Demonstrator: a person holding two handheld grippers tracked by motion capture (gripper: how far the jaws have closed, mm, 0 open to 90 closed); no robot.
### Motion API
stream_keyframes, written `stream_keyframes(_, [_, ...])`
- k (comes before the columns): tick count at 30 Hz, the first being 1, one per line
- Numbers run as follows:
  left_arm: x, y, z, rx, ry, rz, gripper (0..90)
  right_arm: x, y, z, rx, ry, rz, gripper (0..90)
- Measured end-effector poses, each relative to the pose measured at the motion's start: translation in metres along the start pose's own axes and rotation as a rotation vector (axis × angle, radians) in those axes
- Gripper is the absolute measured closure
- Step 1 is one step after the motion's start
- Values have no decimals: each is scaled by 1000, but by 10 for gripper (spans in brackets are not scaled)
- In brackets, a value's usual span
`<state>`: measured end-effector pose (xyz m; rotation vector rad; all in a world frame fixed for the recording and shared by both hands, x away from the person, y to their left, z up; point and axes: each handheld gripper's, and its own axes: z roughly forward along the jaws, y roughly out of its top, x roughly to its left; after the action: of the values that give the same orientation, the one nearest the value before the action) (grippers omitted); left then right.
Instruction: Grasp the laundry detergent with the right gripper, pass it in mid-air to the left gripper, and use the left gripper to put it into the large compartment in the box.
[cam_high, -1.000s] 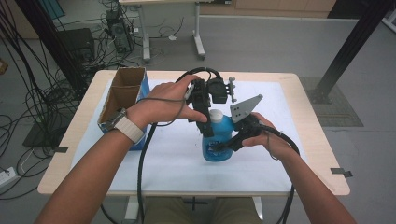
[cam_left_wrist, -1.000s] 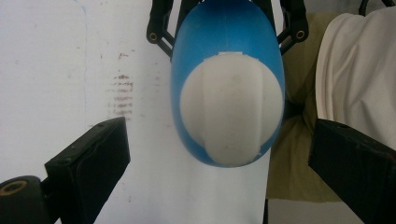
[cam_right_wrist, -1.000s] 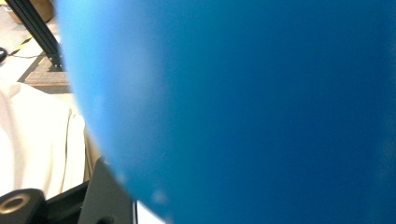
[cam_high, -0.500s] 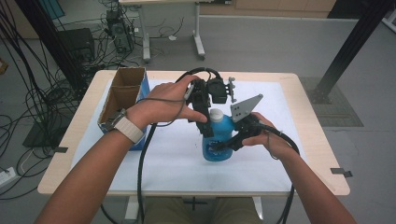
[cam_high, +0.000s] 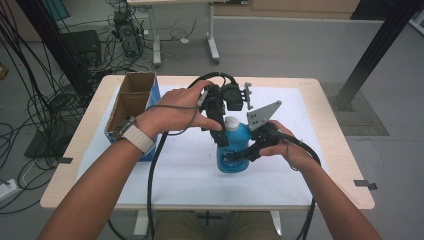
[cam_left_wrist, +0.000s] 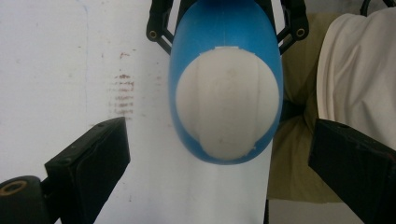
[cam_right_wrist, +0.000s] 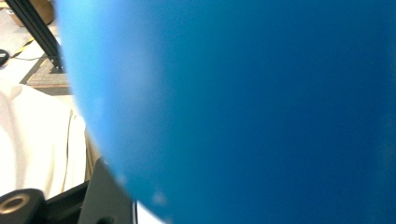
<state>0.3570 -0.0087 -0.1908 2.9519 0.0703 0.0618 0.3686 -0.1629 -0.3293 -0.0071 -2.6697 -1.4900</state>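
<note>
Now, with the right gripper (cam_high: 235, 156) pinching the blue bottle (cam_high: 234, 150) upright mid-table, the left gripper (cam_left_wrist: 219, 154), jaws spread above the white cap (cam_left_wrist: 229, 109), should lower squarely before closing.

No visible change: both grippers (cam_high: 225, 142) and blue bottle (cam_high: 235, 147) unmoved.

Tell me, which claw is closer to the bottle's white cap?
The left. The left claw hangs directly above the white cap, jaws open on either side without touching it. The right claw is shut on the blue bottle lower down, at its body.
</note>
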Motion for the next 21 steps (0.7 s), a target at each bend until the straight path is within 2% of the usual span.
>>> stream_keyframes(21, [0, 0, 0, 1, -1, 3, 60, -1, -1, 0, -2, 3, 4, 440])
